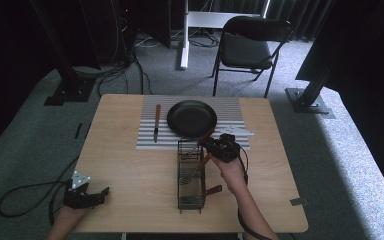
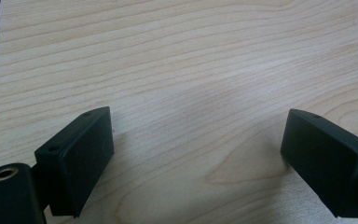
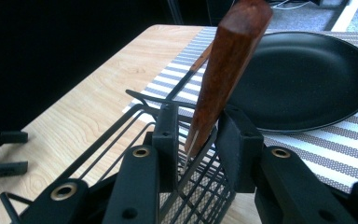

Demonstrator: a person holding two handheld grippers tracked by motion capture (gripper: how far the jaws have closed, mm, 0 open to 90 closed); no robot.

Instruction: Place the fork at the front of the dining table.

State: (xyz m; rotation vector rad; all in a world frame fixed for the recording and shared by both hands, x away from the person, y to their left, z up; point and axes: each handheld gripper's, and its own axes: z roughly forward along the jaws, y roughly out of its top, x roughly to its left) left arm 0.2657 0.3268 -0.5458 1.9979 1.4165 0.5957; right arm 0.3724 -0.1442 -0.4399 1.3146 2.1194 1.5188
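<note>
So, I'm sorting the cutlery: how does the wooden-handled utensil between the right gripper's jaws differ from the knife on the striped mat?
The utensil stands tilted in the wire basket, its handle up between the right gripper jaws; the knife lies flat on the striped mat, left of the black plate. The utensil is being gripped; the knife lies untouched. Both have brown wooden handles.

Bare table (image 1: pixel 130 175) lies open from 6 to 9 o'clock of the wire basket (image 1: pixel 190 192). At its 12 o'clock the black plate (image 1: pixel 192 118) blocks passage; the knife (image 1: pixel 156 122) lies at 11. Wooden handles (image 3: pixel 228 65) crowd the basket's mouth.
</note>
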